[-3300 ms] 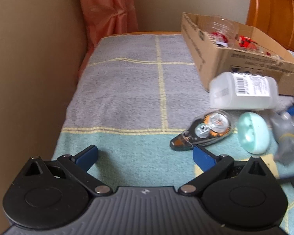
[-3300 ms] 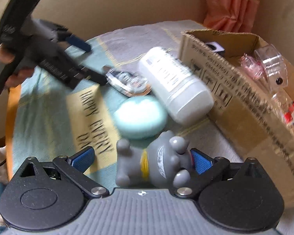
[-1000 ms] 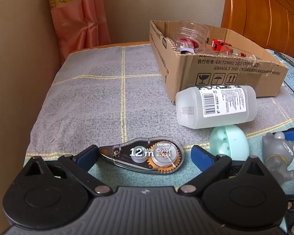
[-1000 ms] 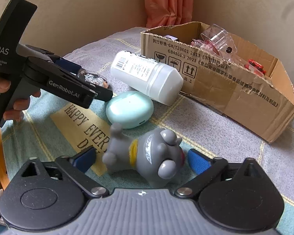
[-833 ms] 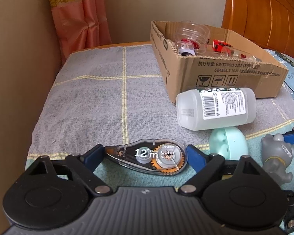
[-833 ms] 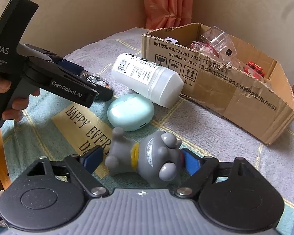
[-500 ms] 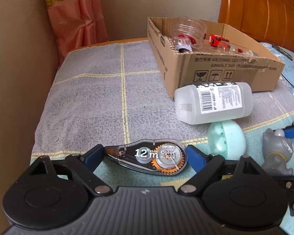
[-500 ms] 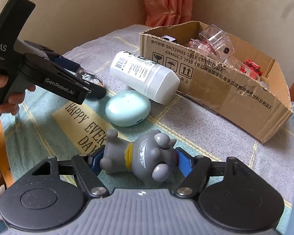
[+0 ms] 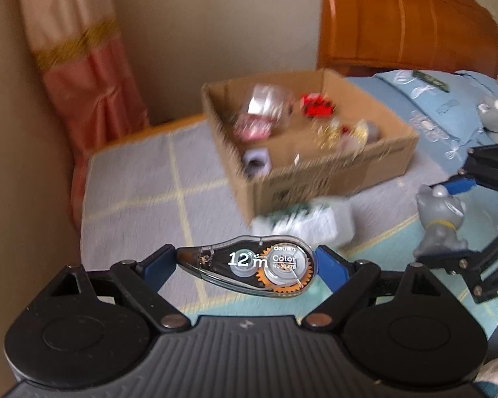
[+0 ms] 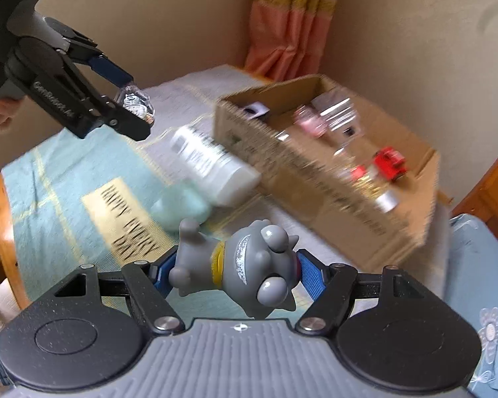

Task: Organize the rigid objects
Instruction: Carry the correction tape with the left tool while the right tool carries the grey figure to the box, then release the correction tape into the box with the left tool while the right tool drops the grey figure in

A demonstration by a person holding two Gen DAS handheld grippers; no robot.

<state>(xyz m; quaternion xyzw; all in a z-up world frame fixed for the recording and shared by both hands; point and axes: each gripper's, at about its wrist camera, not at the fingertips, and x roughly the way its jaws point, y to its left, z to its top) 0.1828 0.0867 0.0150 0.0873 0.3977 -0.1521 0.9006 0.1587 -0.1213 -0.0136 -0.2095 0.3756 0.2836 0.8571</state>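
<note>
My left gripper (image 9: 245,263) is shut on a clear correction tape dispenser (image 9: 249,265) marked "12m" and holds it above the table. It also shows in the right wrist view (image 10: 134,106). My right gripper (image 10: 237,273) is shut on a grey toy figurine (image 10: 242,265), lifted off the cloth; the figurine shows at the right of the left wrist view (image 9: 440,219). An open cardboard box (image 9: 332,172) with several small items stands behind, also in the right wrist view (image 10: 315,179).
A white plastic bottle (image 10: 212,162) lies on its side against the box, with a mint-green case (image 10: 179,207) beside it. A checked cloth (image 9: 132,185) covers the table. A curtain (image 9: 83,76) hangs at the back left. A wooden headboard (image 9: 408,23) and blue bedding (image 9: 441,112) are at the right.
Both grippers closed on their objects and lifted them off the cloth. The views rose and now look down into the box.
</note>
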